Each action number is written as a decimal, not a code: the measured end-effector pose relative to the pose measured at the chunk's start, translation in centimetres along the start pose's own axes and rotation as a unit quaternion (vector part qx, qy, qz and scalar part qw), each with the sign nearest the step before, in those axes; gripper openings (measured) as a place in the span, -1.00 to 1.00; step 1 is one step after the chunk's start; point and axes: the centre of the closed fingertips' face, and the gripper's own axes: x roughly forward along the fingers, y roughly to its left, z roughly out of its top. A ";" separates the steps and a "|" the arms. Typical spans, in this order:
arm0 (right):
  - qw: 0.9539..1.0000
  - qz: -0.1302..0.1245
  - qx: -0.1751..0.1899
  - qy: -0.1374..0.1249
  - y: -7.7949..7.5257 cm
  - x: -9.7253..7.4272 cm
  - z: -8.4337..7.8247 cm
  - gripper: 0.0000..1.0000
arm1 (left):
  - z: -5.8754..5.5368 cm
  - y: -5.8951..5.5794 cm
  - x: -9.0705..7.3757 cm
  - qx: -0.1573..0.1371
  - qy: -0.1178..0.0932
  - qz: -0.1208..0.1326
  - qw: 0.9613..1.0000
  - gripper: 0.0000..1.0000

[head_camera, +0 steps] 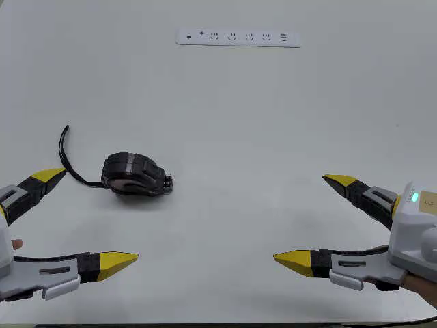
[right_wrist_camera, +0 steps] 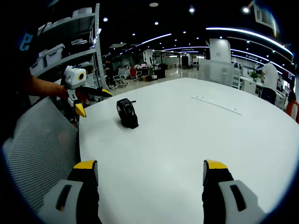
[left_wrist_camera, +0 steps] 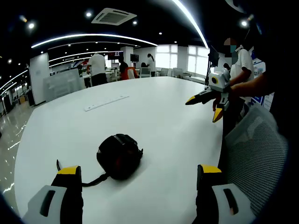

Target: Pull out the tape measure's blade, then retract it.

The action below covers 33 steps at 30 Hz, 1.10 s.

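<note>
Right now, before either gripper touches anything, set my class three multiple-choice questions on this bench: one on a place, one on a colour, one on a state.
1. The tape measure lies on the table:
A) nearer the person's left side
B) nearer the person's right side
C) held up off the surface

2. The jaw tips are coloured:
A) red
B) yellow
C) blue

3. The left gripper and right gripper are:
A) both open and empty
B) both shut
C) one shut on the tape

Answers:
1 A, in the head view it rests just beyond the left gripper.
2 B, all four tips show yellow.
3 A, each pair of jaws stands wide apart with nothing between.
</note>
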 end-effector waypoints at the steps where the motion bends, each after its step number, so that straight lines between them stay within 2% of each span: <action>1: 1.000 0.000 -0.001 0.001 0.0 0.0 0.0 0.89 | 0.0 0.0 0.0 0.001 0.000 0.000 1.000 1.00; 33: 1.000 0.005 -0.004 0.007 0.1 0.1 -0.3 0.88 | -0.1 0.0 0.1 0.004 0.005 -0.004 1.000 1.00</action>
